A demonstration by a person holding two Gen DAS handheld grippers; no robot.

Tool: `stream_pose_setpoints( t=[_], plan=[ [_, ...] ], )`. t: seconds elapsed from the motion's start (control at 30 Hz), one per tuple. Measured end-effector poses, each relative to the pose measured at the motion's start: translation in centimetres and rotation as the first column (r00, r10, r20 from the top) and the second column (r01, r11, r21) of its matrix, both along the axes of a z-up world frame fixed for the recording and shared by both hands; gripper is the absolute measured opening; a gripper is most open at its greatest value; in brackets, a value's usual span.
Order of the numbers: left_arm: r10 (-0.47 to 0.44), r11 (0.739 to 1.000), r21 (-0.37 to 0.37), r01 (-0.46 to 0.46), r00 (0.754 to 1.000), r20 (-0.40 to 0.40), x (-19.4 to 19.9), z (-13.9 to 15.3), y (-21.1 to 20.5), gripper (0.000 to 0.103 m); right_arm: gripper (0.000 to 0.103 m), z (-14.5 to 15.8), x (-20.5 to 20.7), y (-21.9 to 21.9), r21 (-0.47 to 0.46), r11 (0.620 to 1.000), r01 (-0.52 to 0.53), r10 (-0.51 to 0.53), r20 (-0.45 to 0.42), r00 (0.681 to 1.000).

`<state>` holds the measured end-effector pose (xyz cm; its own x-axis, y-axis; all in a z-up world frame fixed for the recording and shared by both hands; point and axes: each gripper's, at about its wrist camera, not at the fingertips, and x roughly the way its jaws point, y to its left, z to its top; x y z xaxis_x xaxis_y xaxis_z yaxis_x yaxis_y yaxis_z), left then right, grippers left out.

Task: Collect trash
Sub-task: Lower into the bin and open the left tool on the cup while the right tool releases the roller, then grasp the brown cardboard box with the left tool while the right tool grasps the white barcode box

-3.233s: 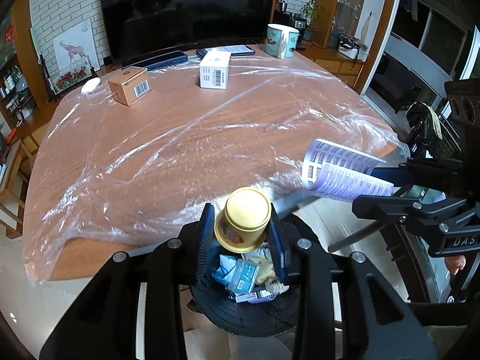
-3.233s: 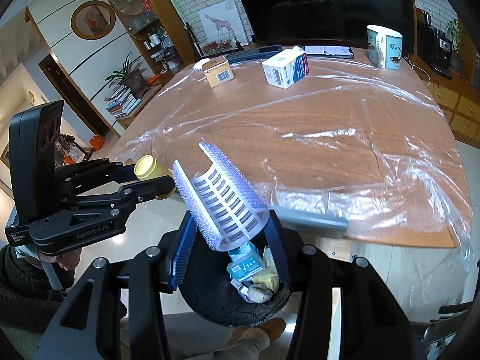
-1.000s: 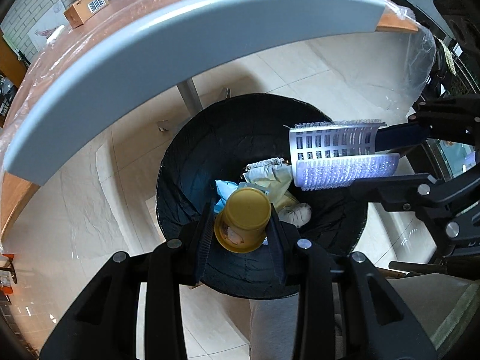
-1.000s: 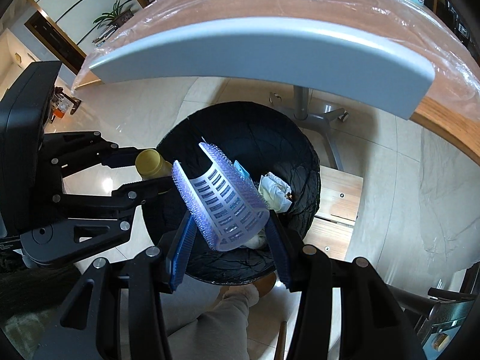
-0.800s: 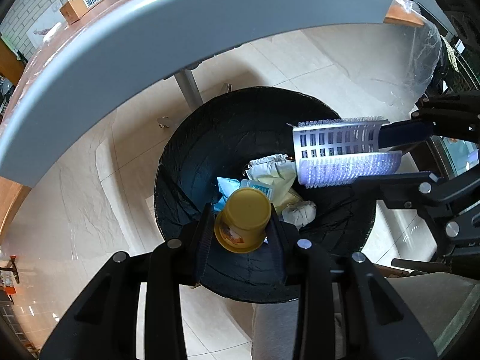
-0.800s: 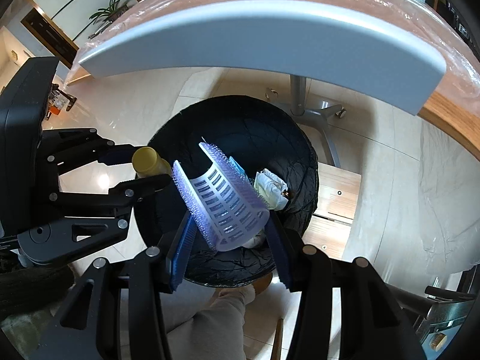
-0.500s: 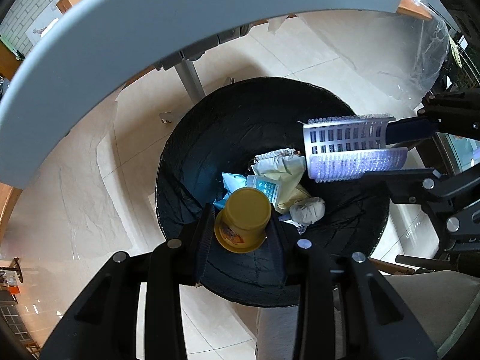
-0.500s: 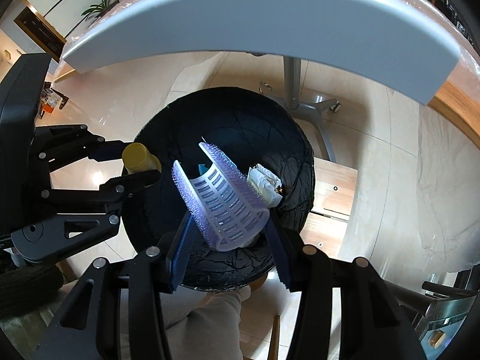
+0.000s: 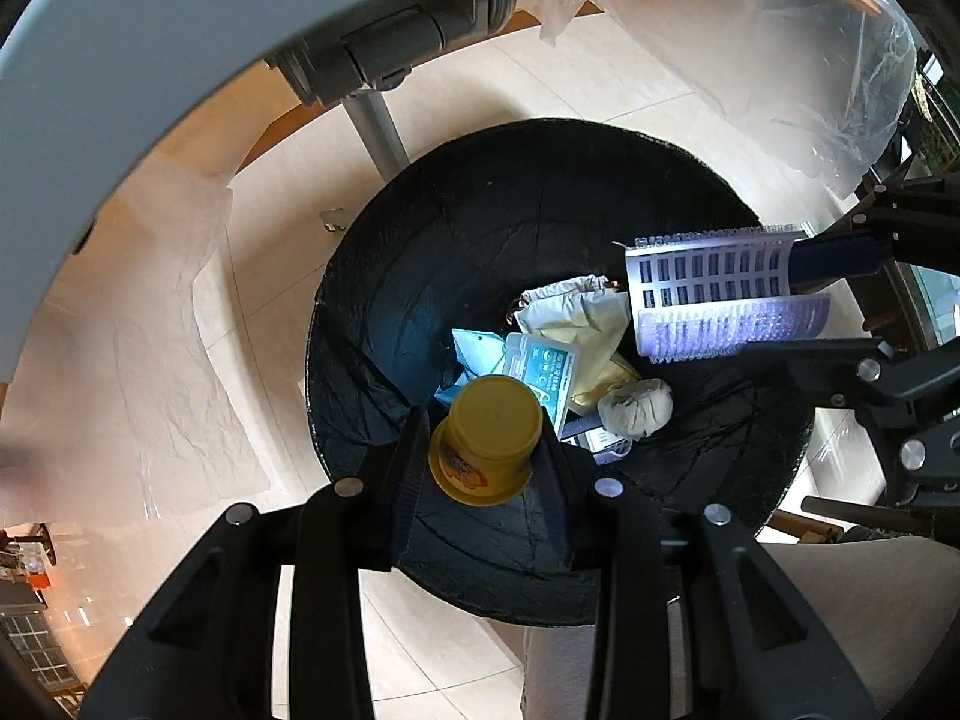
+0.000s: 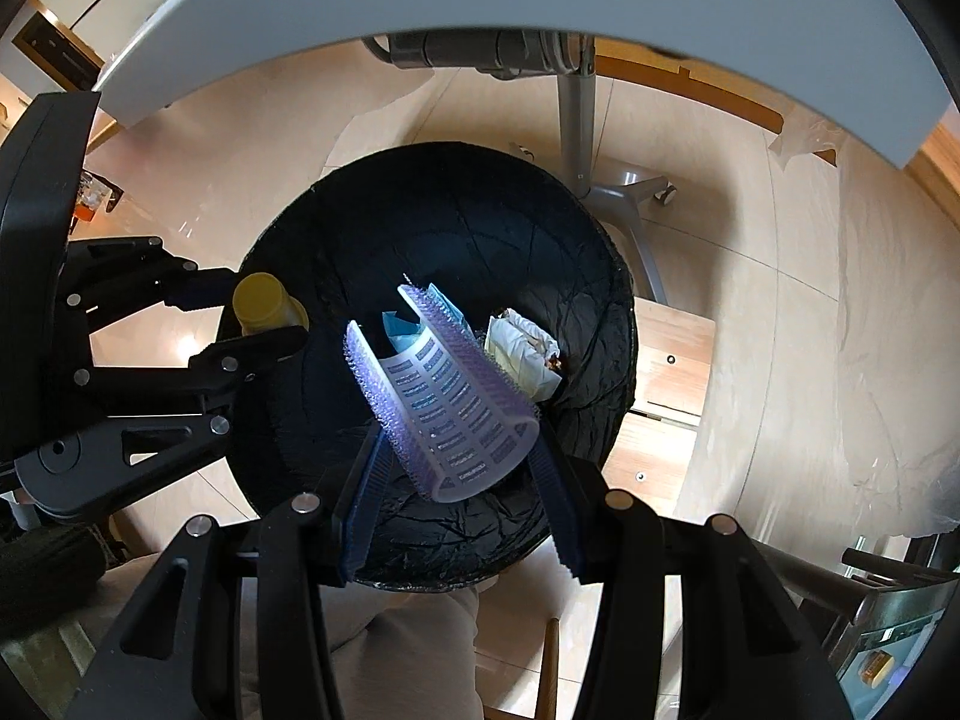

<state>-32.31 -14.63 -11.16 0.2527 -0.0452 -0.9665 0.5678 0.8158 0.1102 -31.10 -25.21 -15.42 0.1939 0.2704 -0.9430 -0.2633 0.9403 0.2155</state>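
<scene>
In the left wrist view, pale tiled floor (image 9: 180,360) lies open across the left third of the frame, below the grey curved table edge (image 9: 150,60) that arches over the top. A grey table leg (image 9: 378,126) drops from that edge to the upper rim of the black-lined trash bin (image 9: 420,252), which fills the centre. The bin's mouth is wide; its left inner wall is bare, while crumpled paper (image 9: 576,318), a blue-white packet (image 9: 540,366) and a balled tissue (image 9: 636,408) sit low in the middle. The left gripper (image 9: 486,450), at lower centre, has its jaws closed narrowly on a small yellow cup (image 9: 486,426), held bottom-up inside the bin's near rim, above the trash. Its side shows an orange label. At right, loose clear plastic sheet (image 9: 840,90) hangs from the table.

In the right wrist view, the left gripper and the yellow cup (image 10: 264,303) reach in from the left edge over the bin's left rim. The bin (image 10: 480,228) sits centre frame, with open floor above it on both sides and a wooden board (image 10: 666,372) against its right side. The right gripper (image 10: 462,462), at lower centre, grips a pale purple perforated curler (image 10: 444,396), a split, bristled tube tilted up and left, over the bin's interior. A person's trouser leg (image 10: 408,648) shows below.
</scene>
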Motion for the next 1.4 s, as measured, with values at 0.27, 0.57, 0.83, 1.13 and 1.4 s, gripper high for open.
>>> stream_pose_setpoints(
  t=[0.27,0.57,0.83,1.13,1.4],
  plan=[
    [-0.002,0.999,0.032,0.001,1.000,0.024,0.0,-0.4,0.1,0.066,0.064,0.5,-0.1,-0.1,-0.002,0.999,0.044,-0.044,0.008,0.999],
    [-0.027,0.993,-0.106,0.042,0.990,0.140,-2.4,6.6,2.0,0.067,0.078,8.1,-3.1,-1.6,0.059,0.997,0.058,-0.067,0.149,0.987],
    [0.017,0.958,-0.268,0.099,0.917,0.398,-1.4,18.2,4.6,0.098,0.099,17.7,0.0,-2.6,0.131,0.982,0.138,-0.180,0.412,0.893],
    [0.178,0.968,-0.243,-0.065,0.860,0.479,11.7,19.7,7.5,0.099,0.099,17.8,12.5,-1.7,0.159,0.940,0.301,-0.340,0.388,0.857],
    [0.153,0.981,-0.177,-0.084,0.891,0.427,21.8,16.4,9.1,0.099,0.099,15.7,22.1,0.1,0.110,0.923,0.369,-0.384,0.340,0.859]
  ],
)
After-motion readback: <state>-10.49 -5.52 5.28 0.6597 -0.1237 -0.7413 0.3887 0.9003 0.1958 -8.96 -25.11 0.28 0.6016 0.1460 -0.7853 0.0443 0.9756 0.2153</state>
